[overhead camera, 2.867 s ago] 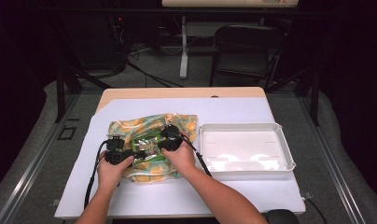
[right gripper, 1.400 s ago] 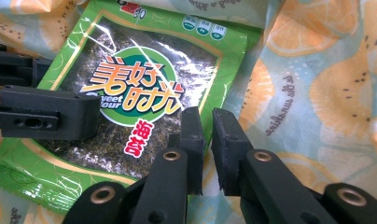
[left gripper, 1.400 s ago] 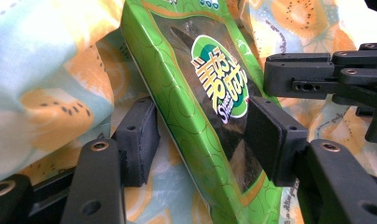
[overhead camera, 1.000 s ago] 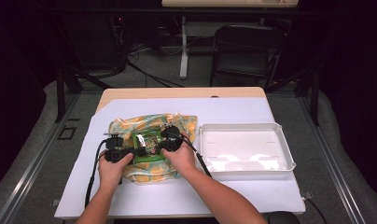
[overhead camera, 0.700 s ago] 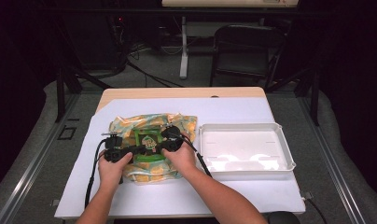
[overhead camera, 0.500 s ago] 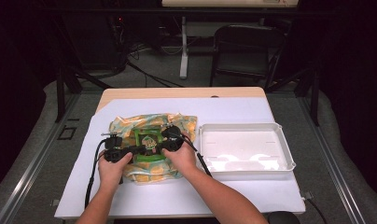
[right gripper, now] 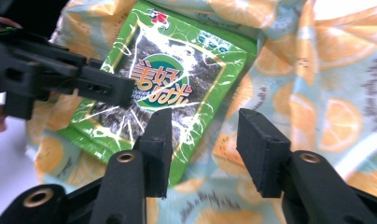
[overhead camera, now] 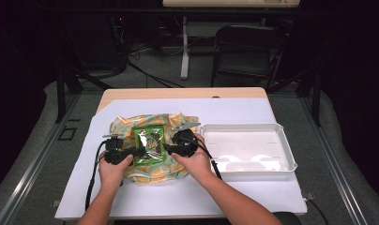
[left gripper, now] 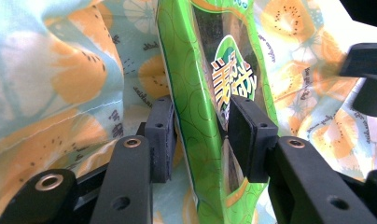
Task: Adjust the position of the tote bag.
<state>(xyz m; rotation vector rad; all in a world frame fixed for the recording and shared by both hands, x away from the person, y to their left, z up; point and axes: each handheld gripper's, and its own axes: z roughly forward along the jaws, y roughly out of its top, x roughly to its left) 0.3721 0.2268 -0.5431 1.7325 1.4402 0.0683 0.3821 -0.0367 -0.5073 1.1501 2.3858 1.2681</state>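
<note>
A green snack packet (overhead camera: 150, 143) with a dark window is held up over a fruit-print fabric bag (overhead camera: 124, 126) on the white table cover. My left gripper (overhead camera: 137, 152) is shut on the packet's left edge. Its pads press both faces of the packet (left gripper: 191, 93), and its jaws have just been closing (left gripper: 198, 126). My right gripper (overhead camera: 169, 149) is just right of the packet. It stands open (right gripper: 203, 140) with its jaws just opened, and only the fabric (right gripper: 317, 93) and the packet's corner (right gripper: 177, 70) lie beyond them. The left gripper's finger (right gripper: 107, 88) lies across the packet.
An empty white tray (overhead camera: 244, 125) sits to the right of the bag. Bare white cover lies in front of the bag toward the table's near edge. A dark chair (overhead camera: 246, 51) and cables are behind the table.
My right gripper has let go of the packet and drawn back a little to the right and up. The packet stays in the left gripper, now showing more of its face.
</note>
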